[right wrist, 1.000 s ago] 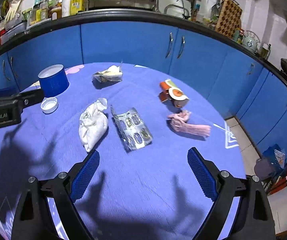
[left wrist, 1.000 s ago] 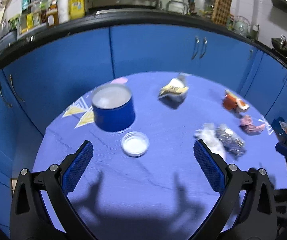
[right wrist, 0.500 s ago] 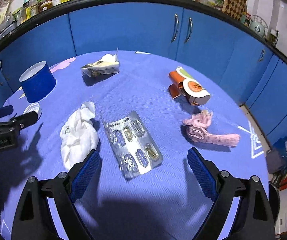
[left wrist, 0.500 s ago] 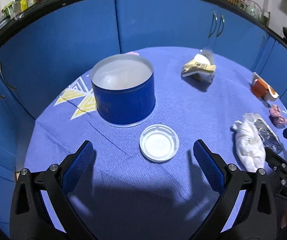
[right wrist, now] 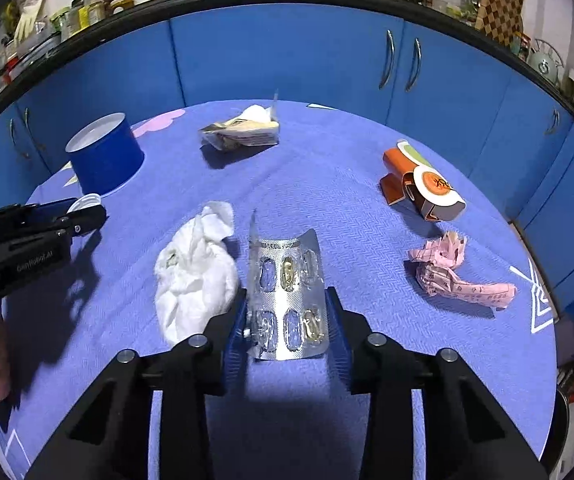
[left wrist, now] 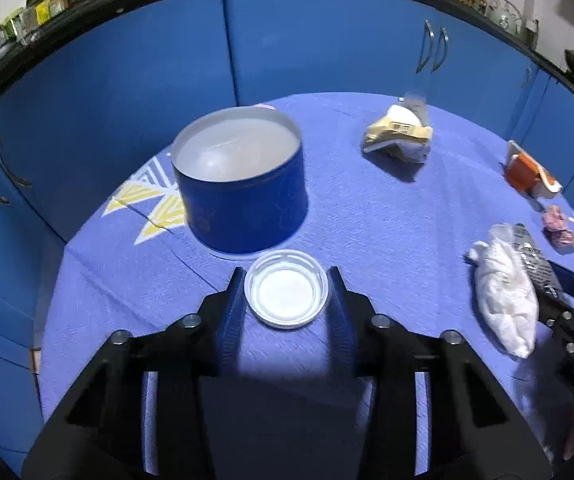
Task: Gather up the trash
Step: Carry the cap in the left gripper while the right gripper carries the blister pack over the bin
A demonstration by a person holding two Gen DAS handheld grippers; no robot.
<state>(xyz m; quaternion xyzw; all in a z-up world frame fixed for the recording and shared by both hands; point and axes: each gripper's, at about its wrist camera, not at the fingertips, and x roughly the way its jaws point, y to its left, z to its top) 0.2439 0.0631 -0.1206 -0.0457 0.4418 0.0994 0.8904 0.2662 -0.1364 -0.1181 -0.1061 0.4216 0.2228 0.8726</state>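
your left gripper (left wrist: pixel 287 280) is closing around the white plastic lid (left wrist: pixel 286 294); the lid lies flat on the blue tablecloth (left wrist: pixel 387 220) between the two pads, and the pads look to touch its rim on both sides. just behind the lid stands the blue round tin (left wrist: pixel 241 184). it is upright and open at the top, and its inside shows only a pale whitish surface; you cannot tell if anything is in it.

your right gripper (right wrist: pixel 286 312) is closing on the silver blister pack (right wrist: pixel 287 300). the pack lies between the pads and bends upward at its long edges, so it seems already squeezed. some of its pockets hold yellowish capsules, others look empty; the print on its top strip is too small to read.

just left of the pack lies the crumpled white tissue (right wrist: pixel 195 276), touching it. to the right are the crumpled pink paper (right wrist: pixel 455 272) with small print you cannot read, and the orange carton (right wrist: pixel 423 188), lying on its side with an orange round logo, not legible. at the far side lies the yellowish wrapper (right wrist: pixel 241 130). the left gripper's body carries the writing "genrobot.ai".
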